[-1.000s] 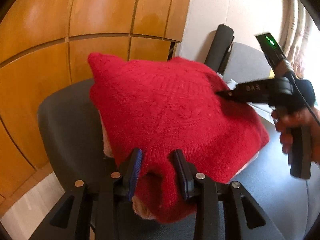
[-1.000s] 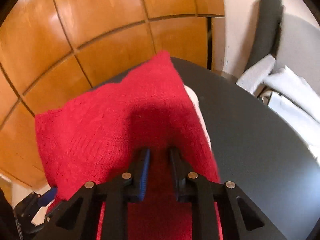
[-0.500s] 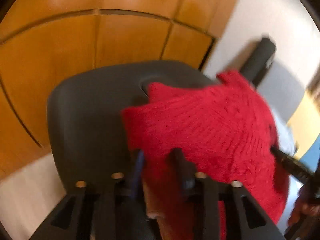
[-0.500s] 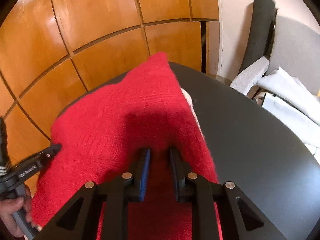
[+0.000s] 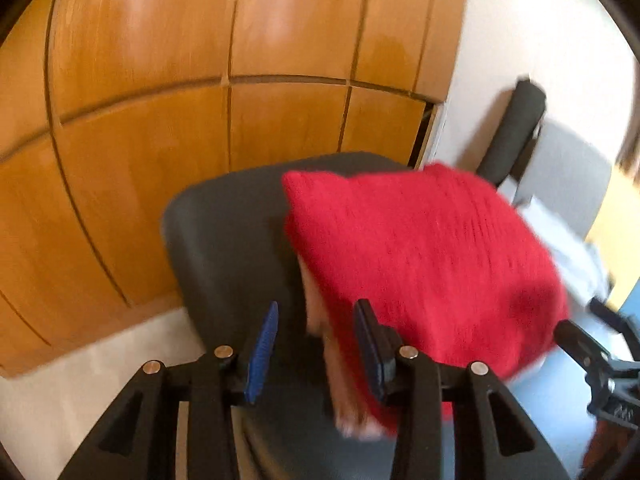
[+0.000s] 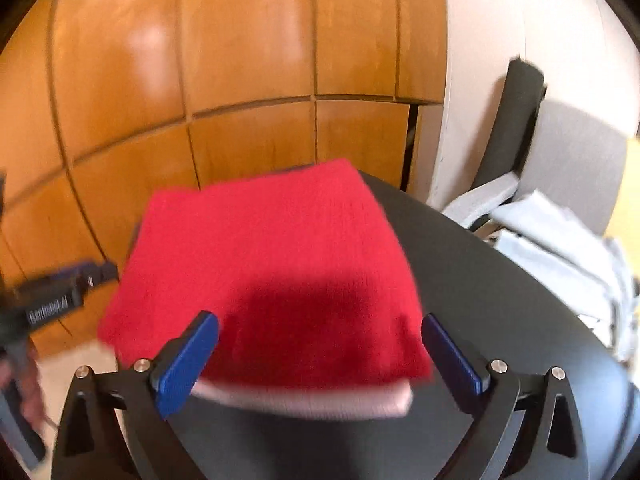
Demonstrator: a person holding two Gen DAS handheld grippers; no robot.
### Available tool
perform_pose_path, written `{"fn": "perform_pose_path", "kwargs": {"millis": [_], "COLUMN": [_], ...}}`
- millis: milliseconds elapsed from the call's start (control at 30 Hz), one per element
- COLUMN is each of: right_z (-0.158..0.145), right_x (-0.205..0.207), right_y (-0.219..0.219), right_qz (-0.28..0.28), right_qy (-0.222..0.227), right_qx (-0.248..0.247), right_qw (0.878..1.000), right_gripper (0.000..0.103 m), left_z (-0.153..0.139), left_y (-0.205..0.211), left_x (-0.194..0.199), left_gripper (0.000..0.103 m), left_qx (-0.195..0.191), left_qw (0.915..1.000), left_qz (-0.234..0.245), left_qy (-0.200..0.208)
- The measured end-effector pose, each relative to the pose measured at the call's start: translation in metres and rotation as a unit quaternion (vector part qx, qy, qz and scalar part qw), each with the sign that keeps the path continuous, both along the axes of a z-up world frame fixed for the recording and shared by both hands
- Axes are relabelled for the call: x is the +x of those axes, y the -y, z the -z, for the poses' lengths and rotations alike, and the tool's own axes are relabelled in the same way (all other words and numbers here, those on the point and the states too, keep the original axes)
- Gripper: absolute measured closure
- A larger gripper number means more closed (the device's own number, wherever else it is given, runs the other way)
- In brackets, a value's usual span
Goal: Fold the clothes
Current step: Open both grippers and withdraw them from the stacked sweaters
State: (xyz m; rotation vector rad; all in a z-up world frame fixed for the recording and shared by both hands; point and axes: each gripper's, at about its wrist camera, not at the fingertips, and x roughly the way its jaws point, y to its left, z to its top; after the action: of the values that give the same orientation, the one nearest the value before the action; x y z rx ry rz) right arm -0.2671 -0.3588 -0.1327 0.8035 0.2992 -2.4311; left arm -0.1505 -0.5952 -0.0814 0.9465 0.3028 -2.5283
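Your red sweater [image 6: 272, 264] lies folded on the dark round table [image 6: 500, 300], on top of a pale pink garment [image 6: 320, 398] whose edge shows beneath it. Your right gripper [image 6: 320, 356] has its fingers spread wide, one on each side of the stack's near edge, gripping nothing. Your left gripper [image 5: 316, 344] is also parted and holds nothing; the sweater's edge sits by its right finger. White lettering on the left gripper's body is too blurred to read
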Motion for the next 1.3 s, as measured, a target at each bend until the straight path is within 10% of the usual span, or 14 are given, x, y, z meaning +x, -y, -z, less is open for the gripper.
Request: {"fn": "perform_pose_path", "kwargs": {"millis": [333, 800, 1300], "right_z": [0.056, 0.051, 0.064], "right_x": [0.046, 0.095, 0.087], "right_y": [-0.046, -0.046, -0.037], "right_qz": [0.058, 0.044, 0.040], "right_qy": [0.036, -0.083, -0.060], "right_qx": [-0.013, -0.003, 0.024], "right_qw": [0.998, 0.996, 0.997], "right_gripper": [0.000, 0.000, 0.000], "left_z": [0.011, 0.029, 0.037], "left_y": [-0.051, -0.080, -0.097], "left_x": [0.048, 0.075, 0.072], "left_gripper": [0.063, 0.063, 0.063], "left_qx": [-0.034, 0.004, -0.015], "left_qw": [0.9960, 0.9973, 0.9951], "left_qz": [-0.036, 0.013, 0.017], "left_qy": [0.075, 0.072, 0.096]}}
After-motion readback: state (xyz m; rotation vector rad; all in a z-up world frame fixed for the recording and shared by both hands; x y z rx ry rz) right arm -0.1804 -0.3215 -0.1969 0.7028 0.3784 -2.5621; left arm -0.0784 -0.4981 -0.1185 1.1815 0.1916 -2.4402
